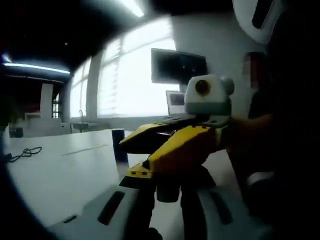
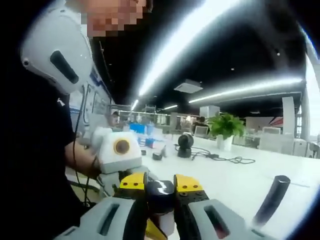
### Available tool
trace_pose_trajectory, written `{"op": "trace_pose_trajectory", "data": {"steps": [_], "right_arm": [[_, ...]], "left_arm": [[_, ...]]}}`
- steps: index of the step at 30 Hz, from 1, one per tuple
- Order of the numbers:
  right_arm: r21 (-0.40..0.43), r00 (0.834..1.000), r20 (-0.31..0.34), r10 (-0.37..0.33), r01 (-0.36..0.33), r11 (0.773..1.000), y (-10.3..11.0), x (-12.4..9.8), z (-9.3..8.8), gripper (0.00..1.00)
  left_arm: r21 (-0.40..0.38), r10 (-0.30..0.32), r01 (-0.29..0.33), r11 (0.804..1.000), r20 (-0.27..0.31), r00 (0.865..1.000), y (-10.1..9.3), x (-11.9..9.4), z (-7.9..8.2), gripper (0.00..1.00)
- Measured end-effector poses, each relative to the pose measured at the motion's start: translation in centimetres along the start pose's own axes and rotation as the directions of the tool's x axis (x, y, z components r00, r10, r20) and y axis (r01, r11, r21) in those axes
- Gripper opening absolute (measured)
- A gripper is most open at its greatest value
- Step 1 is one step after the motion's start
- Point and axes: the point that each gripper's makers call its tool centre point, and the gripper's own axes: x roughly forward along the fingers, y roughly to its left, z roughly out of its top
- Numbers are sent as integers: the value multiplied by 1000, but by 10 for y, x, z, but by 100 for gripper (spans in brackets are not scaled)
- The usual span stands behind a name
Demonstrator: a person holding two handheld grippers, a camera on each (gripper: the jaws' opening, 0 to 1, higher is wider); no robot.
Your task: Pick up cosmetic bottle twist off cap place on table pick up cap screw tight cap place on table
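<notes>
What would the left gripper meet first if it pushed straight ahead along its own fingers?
The right gripper, which crosses directly in front of it with its yellow fingers closed on the dark bottle cap. Depth is unclear, but nothing nearer shows.

In the left gripper view we see bright windows (image 1: 130,75) blowing out to white w/ glare, so the near gripper parts sit dim and soft. In the right gripper view ceiling light strips (image 2: 185,35) streak and smear. Both pics bend hard at the edges; the white table (image 2: 235,180) glows.
</notes>
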Motion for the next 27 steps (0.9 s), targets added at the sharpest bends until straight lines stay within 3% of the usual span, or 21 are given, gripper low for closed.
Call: {"op": "trace_pose_trajectory", "data": {"steps": [17,27], "right_arm": [[-1,984,-12,-176,176,984,-14,6,-5,12],[12,956,-21,-291,291,957,-24,8,-8,12]], "left_arm": [[-6,91,-91,996,-14,996,14,-2,-4,8],[4,165,-164,986,-27,986,23,-2,-7,8]]}}
